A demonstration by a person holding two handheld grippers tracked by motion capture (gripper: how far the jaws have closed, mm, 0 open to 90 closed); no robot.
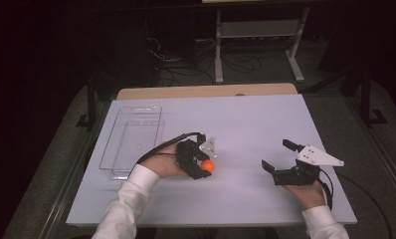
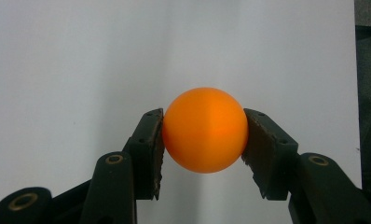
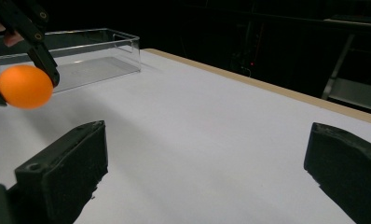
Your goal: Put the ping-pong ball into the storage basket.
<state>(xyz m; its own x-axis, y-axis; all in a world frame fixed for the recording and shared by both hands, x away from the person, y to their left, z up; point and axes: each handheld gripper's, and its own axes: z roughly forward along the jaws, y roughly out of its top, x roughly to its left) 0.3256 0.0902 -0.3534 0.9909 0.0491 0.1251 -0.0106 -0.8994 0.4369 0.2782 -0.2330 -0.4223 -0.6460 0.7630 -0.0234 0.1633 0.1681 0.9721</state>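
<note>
My left tool (image 2: 204,135) is clenched on the orange ball (image 2: 205,129), a smooth, matte, perfectly round thing, pinched at its two sides by my worn, rough-edged dark pads (image 2: 152,149). In the high view that ball (image 1: 207,166) sits just left of the frame's center, at the tip of the left tool (image 1: 204,168), with my left hand (image 1: 167,162) wrapped round the black body and a white sleeve running down to the lower left. In the right gripper view the ball (image 3: 24,87) hangs at the far left edge, off the desk (image 3: 197,135), which is flat, pale and faintly grainy.

My right tool (image 1: 278,155) is released, its blocky black jaws spread wide with nothing between them, right of center in the high view, the hand below it near the lower right.

The clear plastic tray (image 1: 131,139), rectangular with thin glossy walls, lies left of center in the high view; I can see nothing inside it.
</note>
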